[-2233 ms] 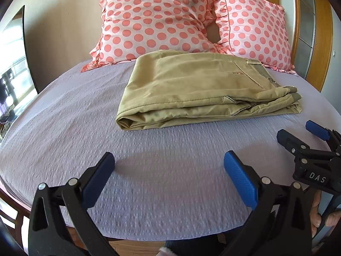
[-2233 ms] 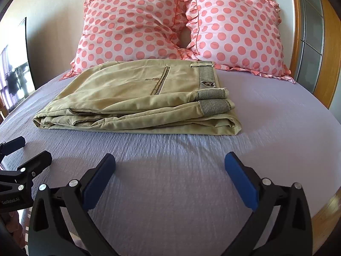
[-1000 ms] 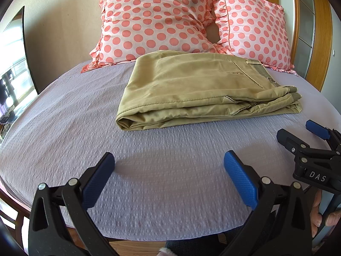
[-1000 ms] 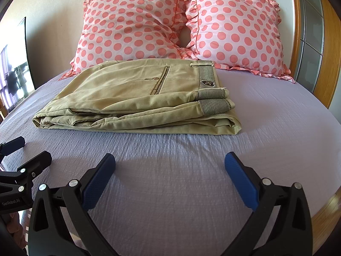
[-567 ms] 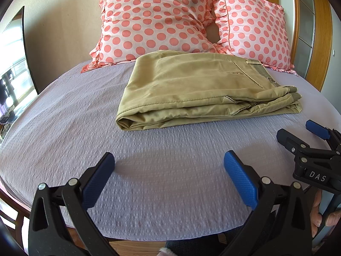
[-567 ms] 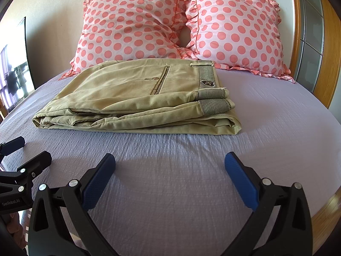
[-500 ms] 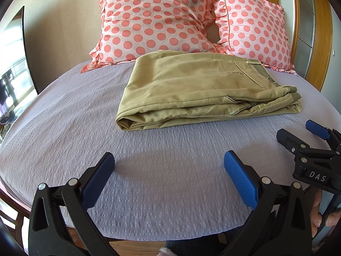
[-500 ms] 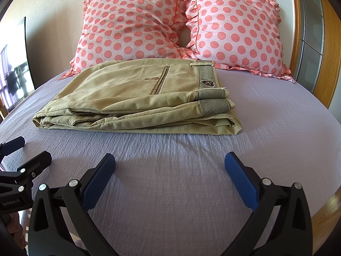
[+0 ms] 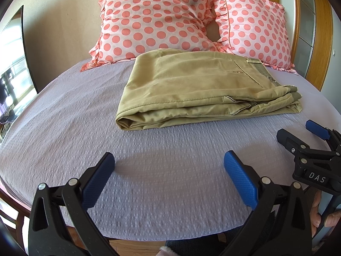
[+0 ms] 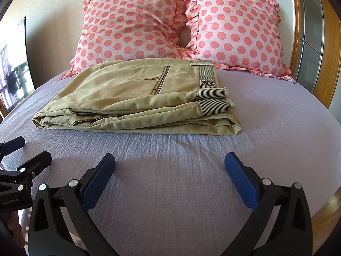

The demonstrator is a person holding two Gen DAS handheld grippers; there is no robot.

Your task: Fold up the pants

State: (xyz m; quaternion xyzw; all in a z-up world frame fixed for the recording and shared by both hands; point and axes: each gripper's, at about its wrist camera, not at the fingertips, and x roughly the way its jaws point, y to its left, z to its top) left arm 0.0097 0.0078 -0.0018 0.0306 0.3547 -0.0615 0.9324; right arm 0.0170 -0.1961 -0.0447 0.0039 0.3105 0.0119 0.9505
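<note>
Right at the bottom of the left wrist view, the left gripper hung over the near edge of the bed with its blue pads spread wide and nothing between them. Over at the right edge of that frame the right gripper poked in, apart from the cloth. In its own view the right gripper was just the same: fingers splayed wide, empty, low over the lilac bedsheet.

Past a bare stretch of sheet, mid-frame, lay the khaki pants, folded into a flat stacked rectangle, well apart from both tools. Its rounded fold edge faced left, and the striped waistband lining and the cuffs piled up at the right end. To my eye the folding looked done or nearly so.

That cotton twill looked soft and light, limp rather than stiff, so I judged the layers would slide and sag if lifted by one corner. The best hold, I reckoned, would be one tool at each end of the near edge, pinching the whole stack, where the waistband seams give firmer purchase.

Behind the pants, in the upper part of the frame, two pink polka-dot pillows leaned against the wall, with the wooden headboard at the upper right.
</note>
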